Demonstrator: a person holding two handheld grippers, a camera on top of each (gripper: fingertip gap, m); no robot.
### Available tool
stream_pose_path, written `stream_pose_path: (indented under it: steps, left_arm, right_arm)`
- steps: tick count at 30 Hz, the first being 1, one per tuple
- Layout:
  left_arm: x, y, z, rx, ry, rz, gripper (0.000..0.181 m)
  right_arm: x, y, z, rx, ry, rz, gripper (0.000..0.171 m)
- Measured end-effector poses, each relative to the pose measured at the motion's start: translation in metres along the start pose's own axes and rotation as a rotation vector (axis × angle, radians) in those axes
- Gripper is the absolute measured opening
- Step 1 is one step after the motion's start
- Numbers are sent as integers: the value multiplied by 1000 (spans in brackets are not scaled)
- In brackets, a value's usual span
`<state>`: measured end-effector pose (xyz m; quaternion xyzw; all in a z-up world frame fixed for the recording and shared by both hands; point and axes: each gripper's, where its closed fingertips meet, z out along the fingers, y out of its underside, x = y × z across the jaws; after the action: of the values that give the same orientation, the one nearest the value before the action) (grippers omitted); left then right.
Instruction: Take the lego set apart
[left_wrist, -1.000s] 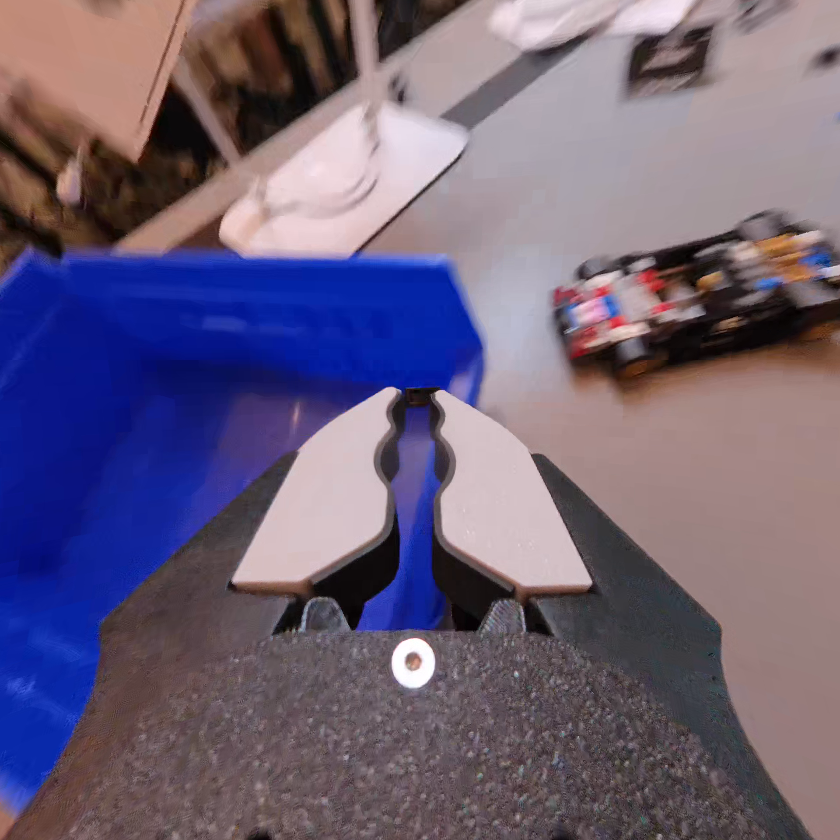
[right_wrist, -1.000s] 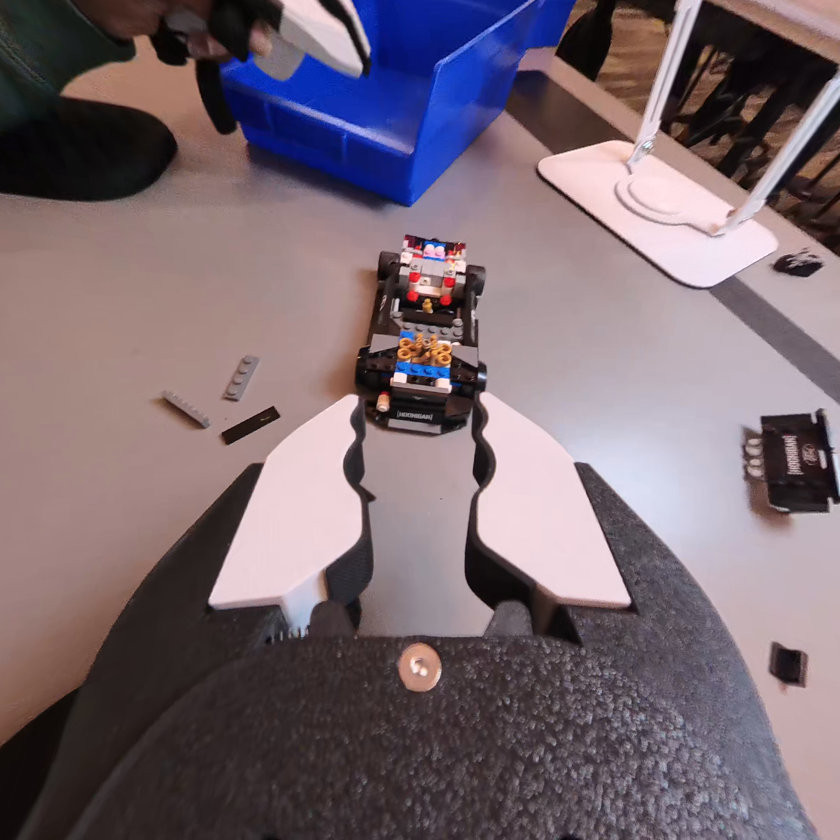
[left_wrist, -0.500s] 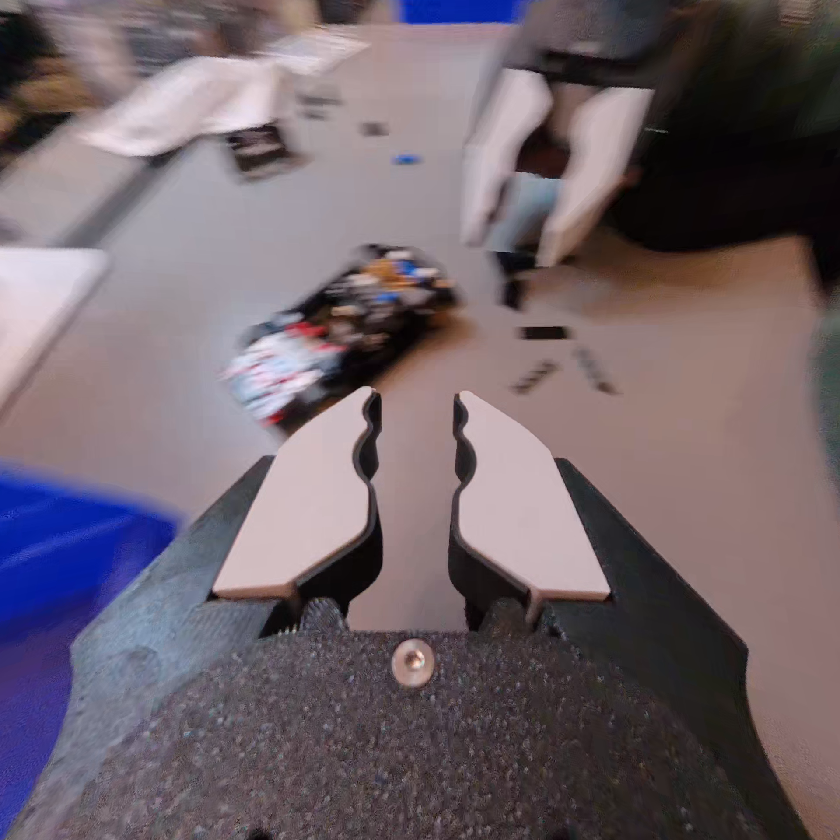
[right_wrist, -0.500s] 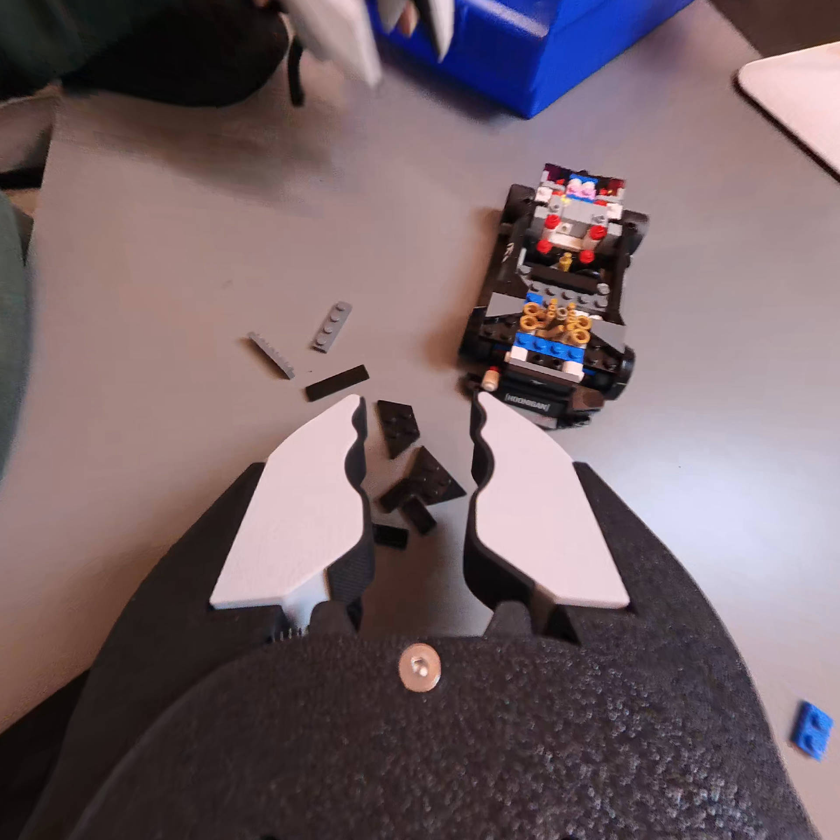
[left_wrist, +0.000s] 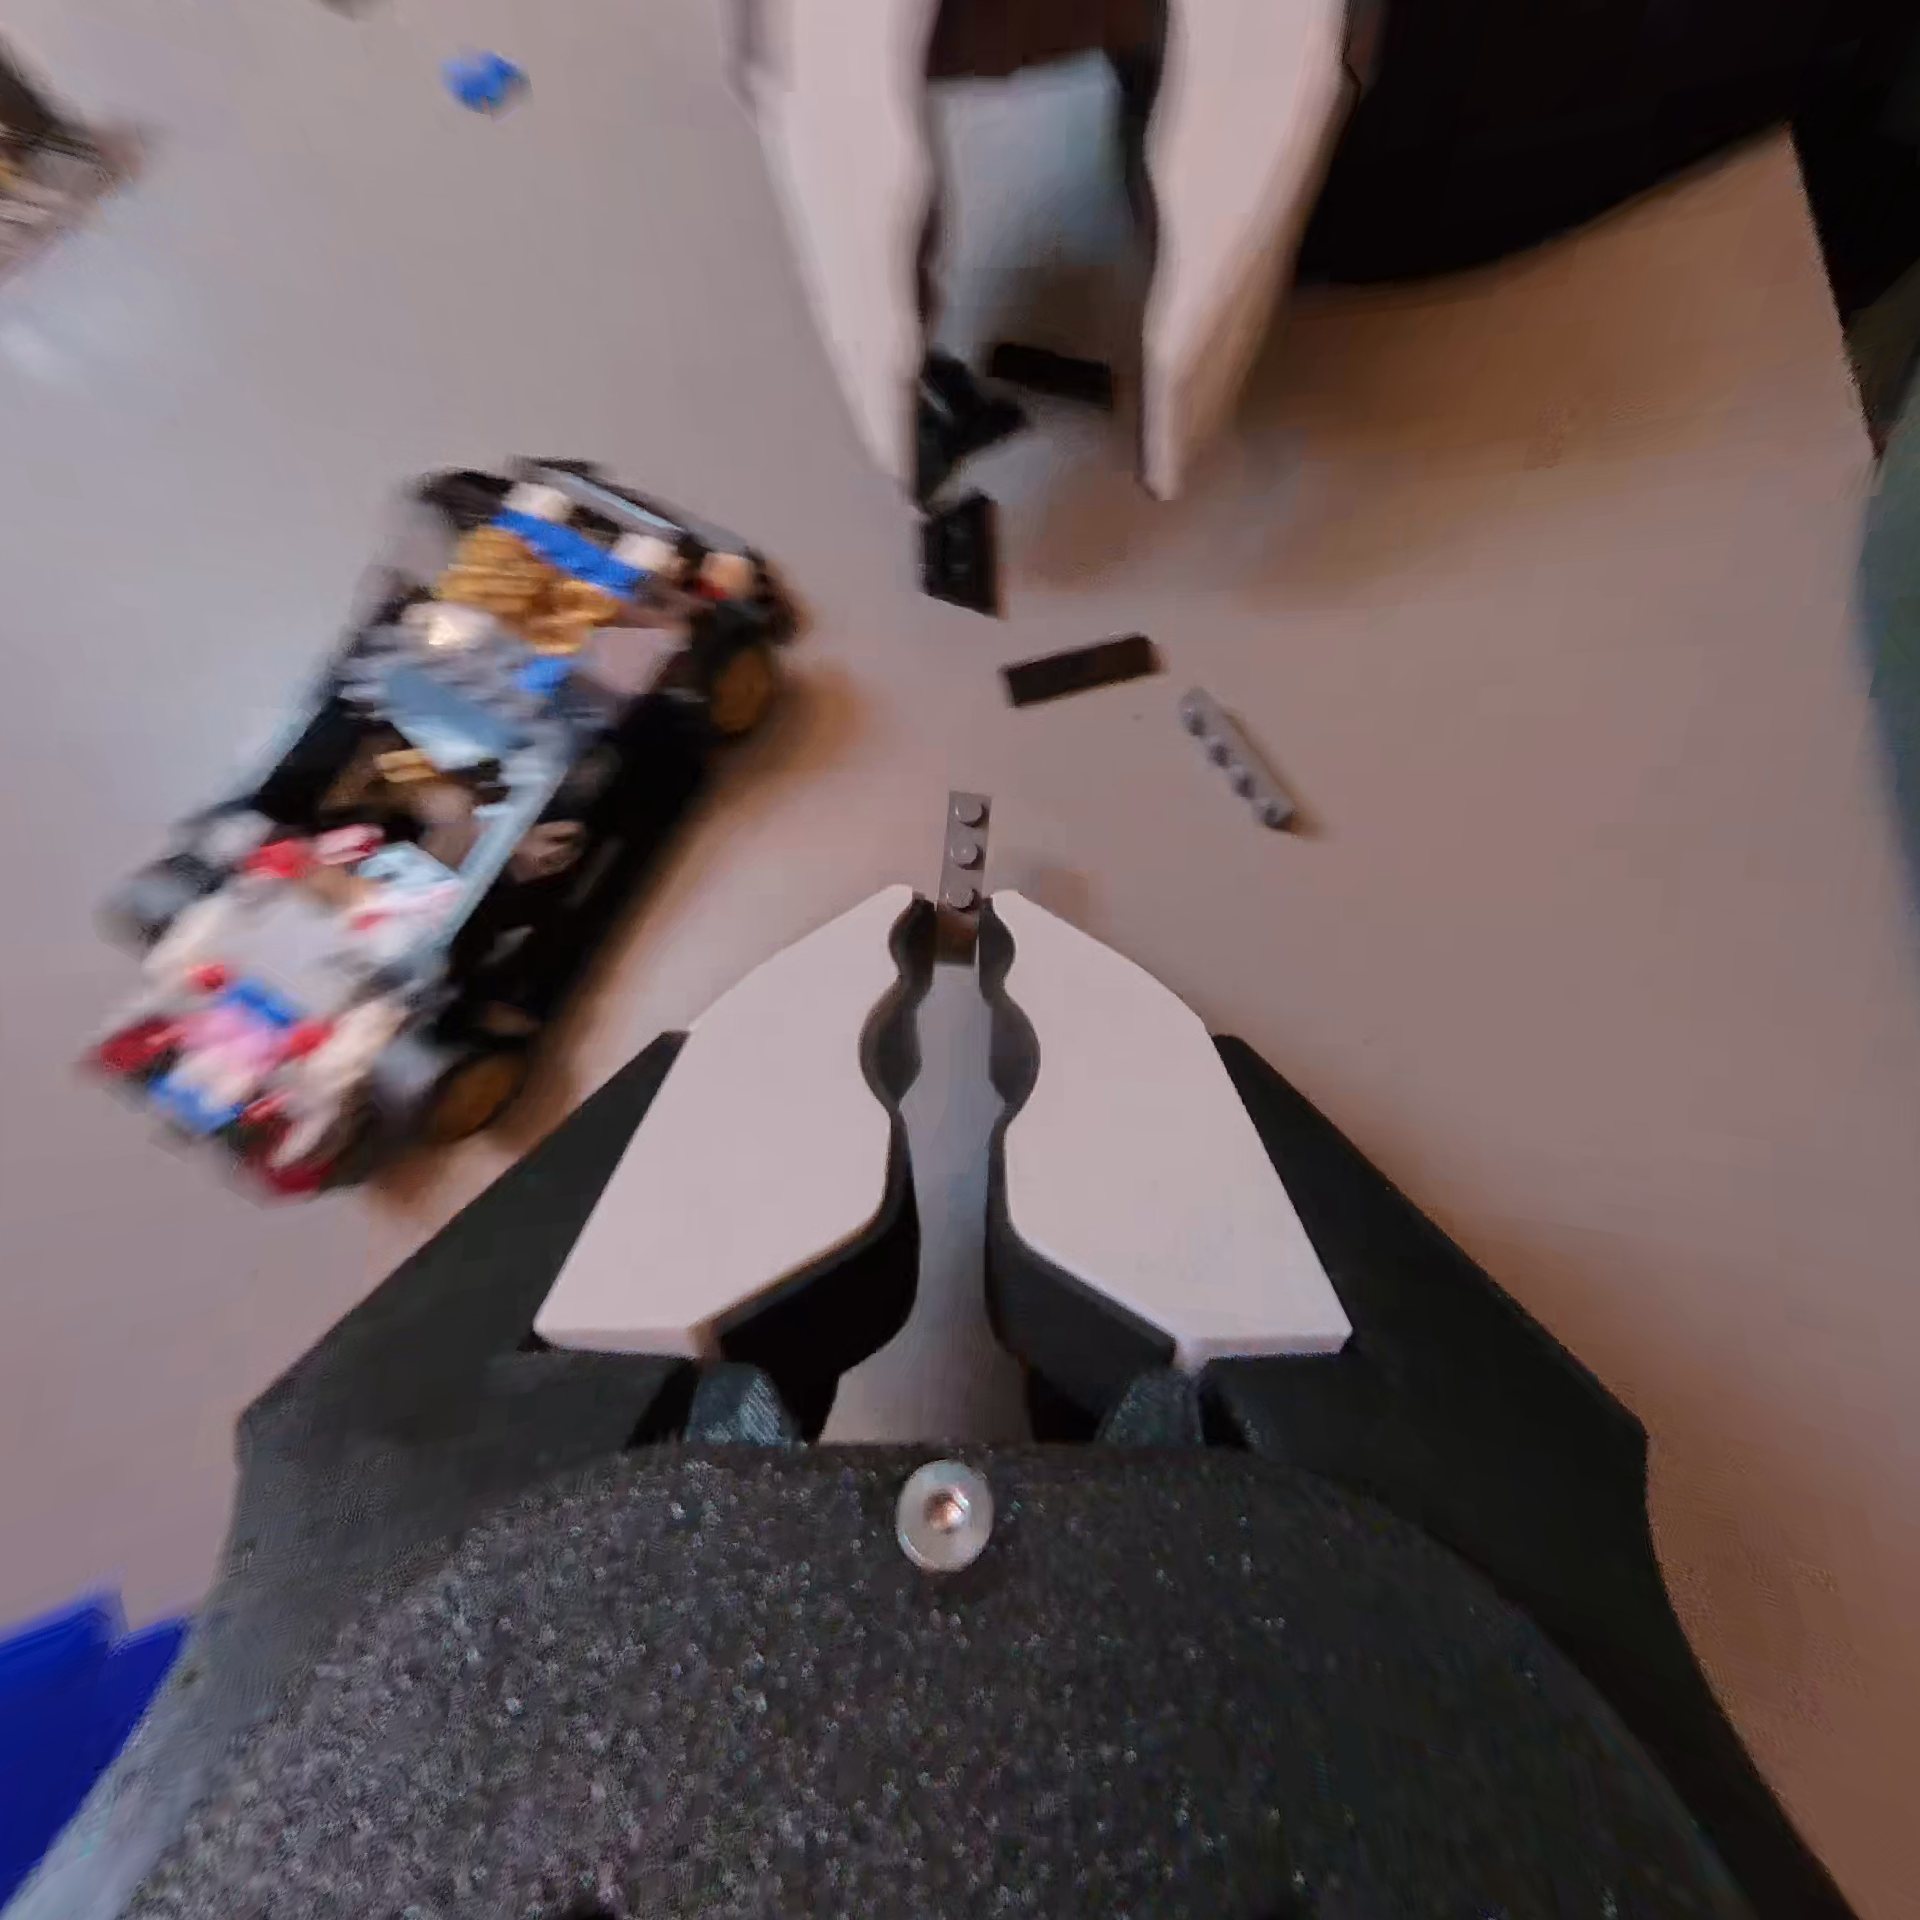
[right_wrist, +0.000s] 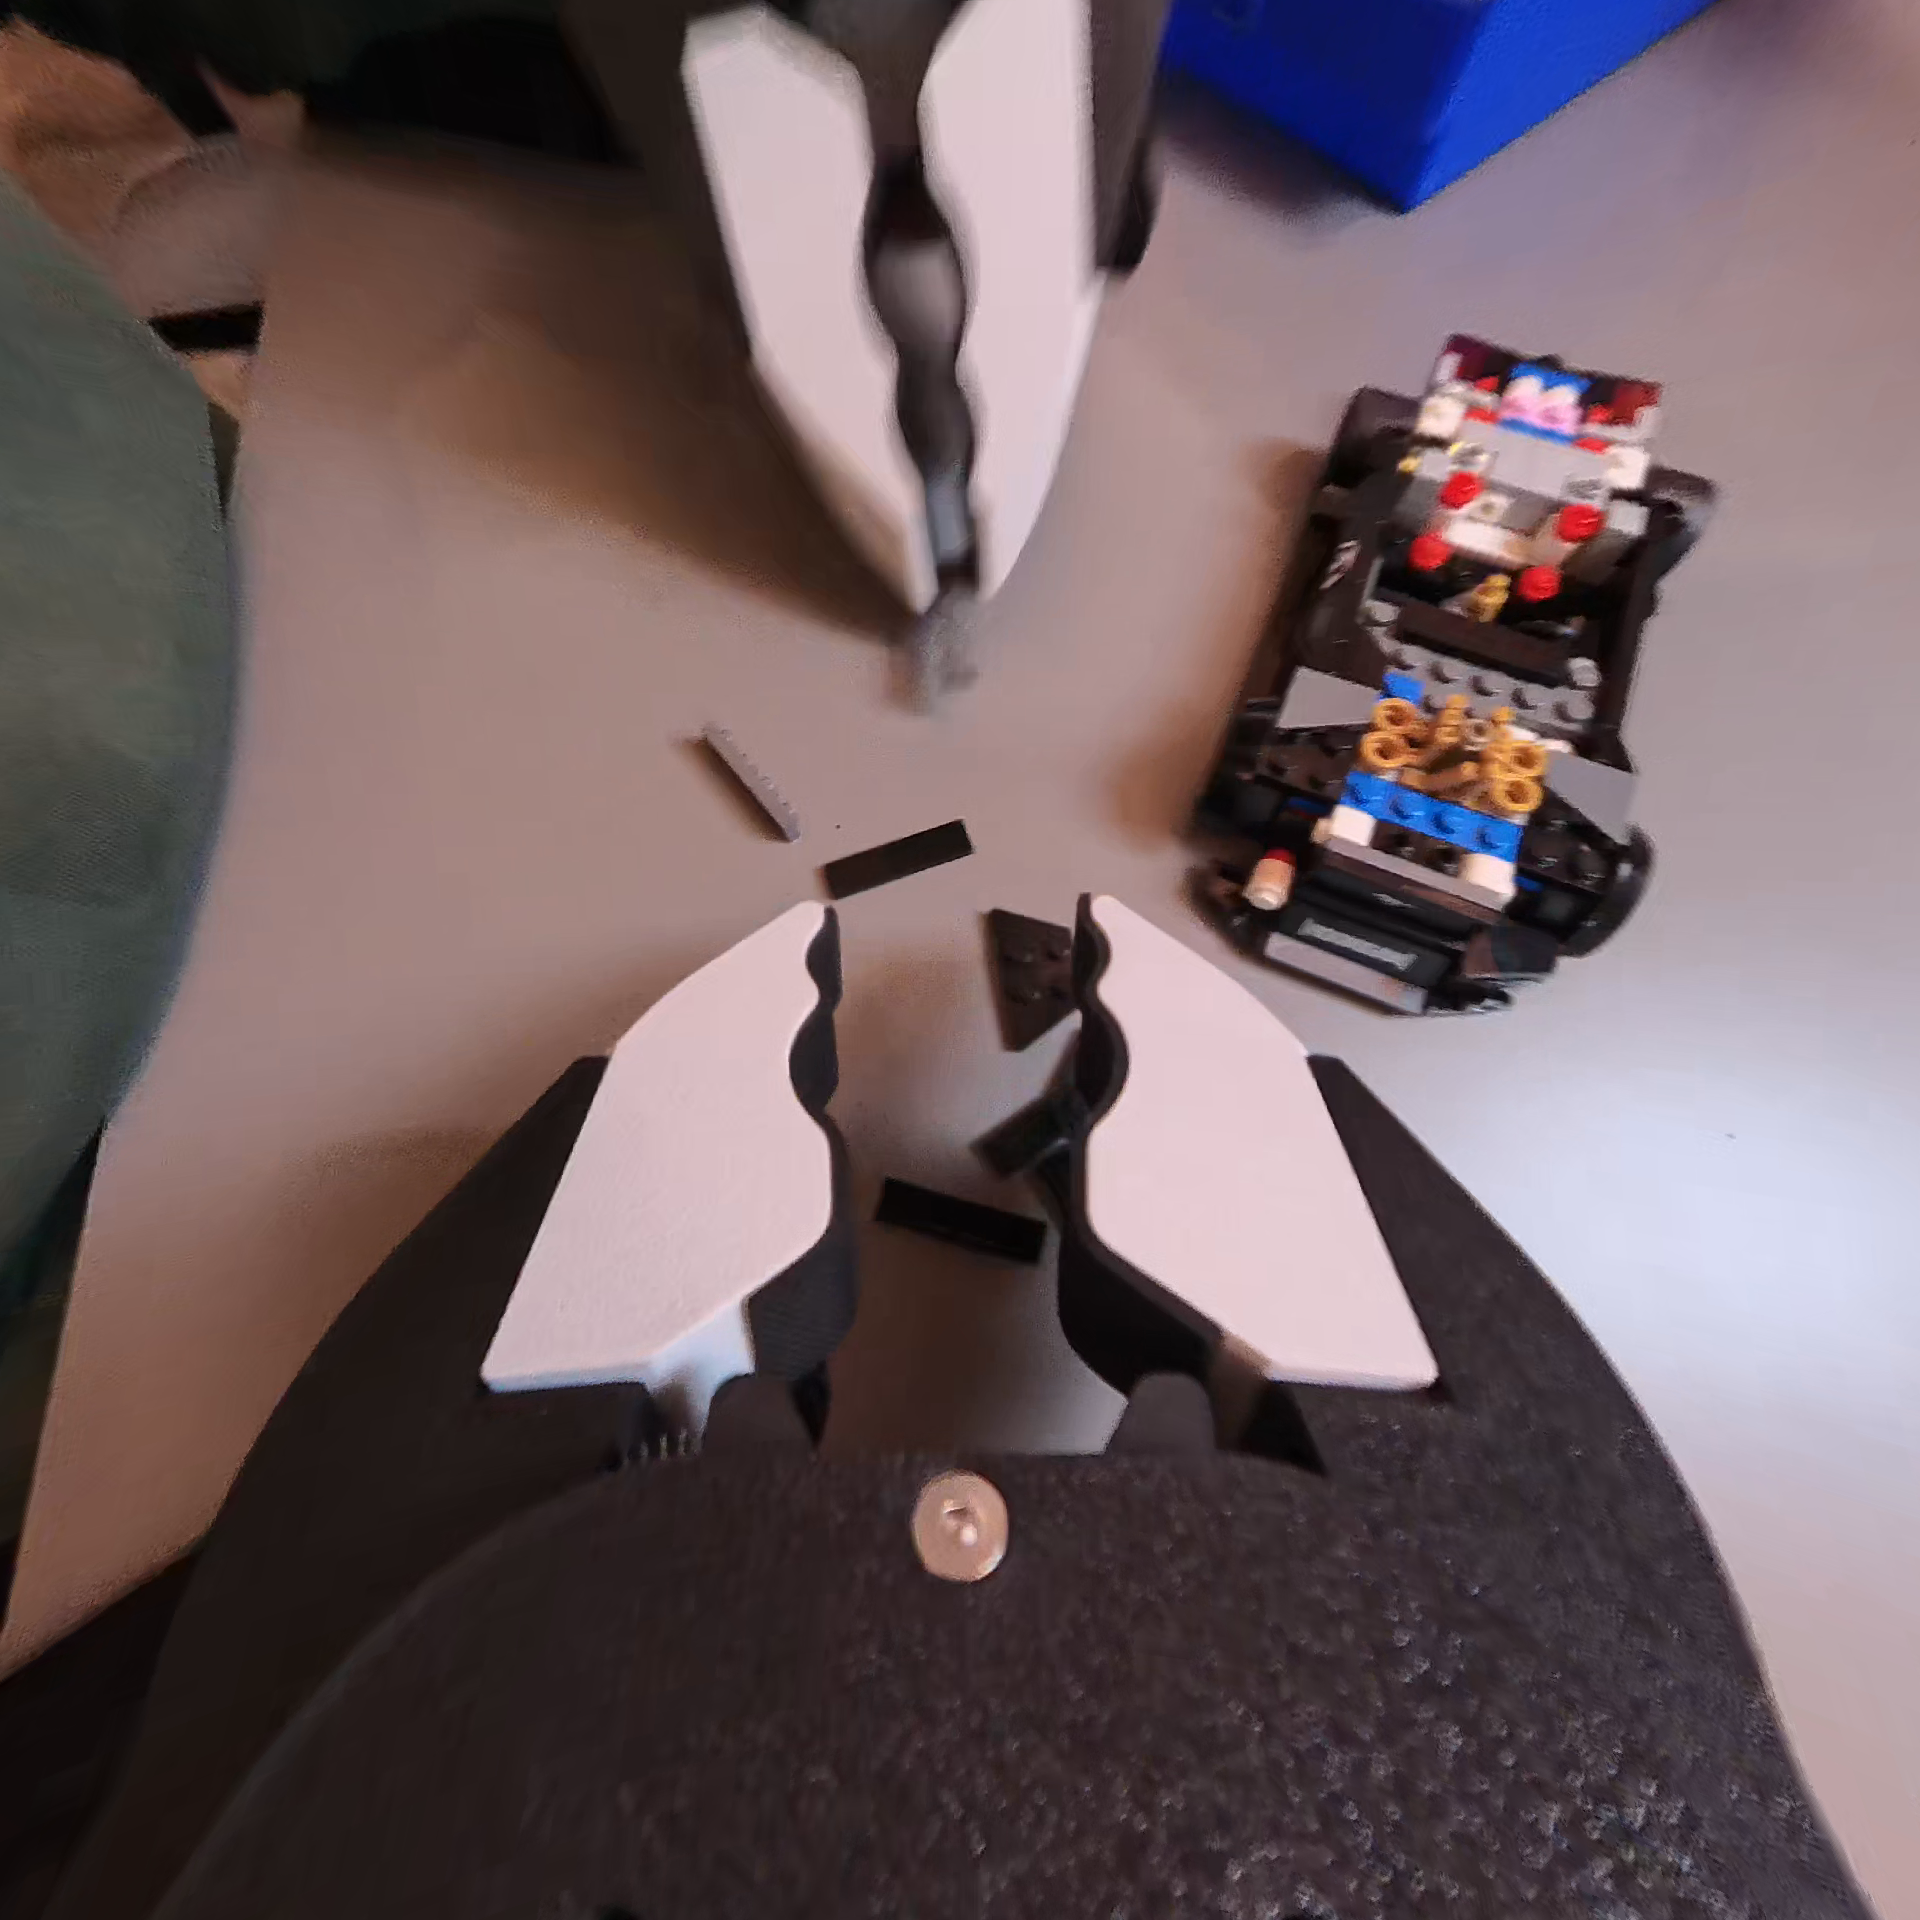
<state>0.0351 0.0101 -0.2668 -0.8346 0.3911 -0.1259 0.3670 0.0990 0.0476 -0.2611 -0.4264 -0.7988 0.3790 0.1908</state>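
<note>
The partly stripped lego car (left_wrist: 447, 810) lies on the grey table, left of my left gripper (left_wrist: 956, 912). The left gripper is shut on a small grey studded plate (left_wrist: 963, 868) that sticks out past its tips. In the right wrist view the car (right_wrist: 1455, 707) is at the right, and the left gripper (right_wrist: 940, 592) comes in from the top with the grey plate (right_wrist: 940, 655) blurred at its tips. My right gripper (right_wrist: 956, 912) is open and empty, low over loose black pieces. It also shows in the left wrist view (left_wrist: 1029, 457).
Between the grippers lie a black tile (right_wrist: 896, 857), a grey strip plate (right_wrist: 748, 779), a black wedge plate (right_wrist: 1029, 971) and more black pieces (right_wrist: 956, 1221). A blue bin (right_wrist: 1455, 83) stands behind the car. A green sleeve (right_wrist: 83, 727) is at the left. Left tips to right tips: about 8 centimeters.
The left gripper swung from over the blue bin to the loose pieces, opened, then shut on the grey plate. The right gripper moved left from the car to above the black pieces.
</note>
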Motion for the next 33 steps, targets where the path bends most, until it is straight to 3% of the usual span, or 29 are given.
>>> stream_pose_path:
  steps: [3,6,9,12,14,16,19,22,25,27,29,31,33]
  left_arm:
    - [-64,-5,-62,101,-324,-142,8]
    - [-129,38,-136,34,-733,-345,8]
    - [-140,92,-155,-94,-801,-580,10]
    - [-132,105,-143,-86,-710,-686,31]
    - [-132,97,-142,-41,-709,-656,40]
    - [-125,72,-136,29,-670,-538,42]
    - [-80,19,-102,181,-401,-332,28]
    - [-21,-8,-58,201,-125,-156,32]
    - [16,-19,-27,171,-21,-1,39]
    - [27,-28,-15,176,-3,41,32]
    - [30,-34,-10,177,-5,63,9]
    - [24,-37,-16,192,-41,72,9]
    - [0,-33,-34,199,-124,22,9]
  right_arm:
    - [-12,4,12,-113,19,-66,44]
    - [-14,7,23,-230,73,-65,39]
    - [-12,7,29,-286,98,14,32]
    - [-12,6,32,-297,106,104,30]
    - [-8,7,32,-300,130,141,20]
    - [-7,7,31,-299,122,149,9]
    - [-6,5,32,-264,117,119,8]
    - [-4,-17,29,-121,133,-3,8]
    - [-14,-42,24,-12,157,-151,8]
    - [-21,-49,26,6,159,-196,8]
    - [-25,-53,27,21,160,-224,8]
    - [-18,-55,23,49,196,-213,8]
    - [-13,-46,19,9,174,-159,30]
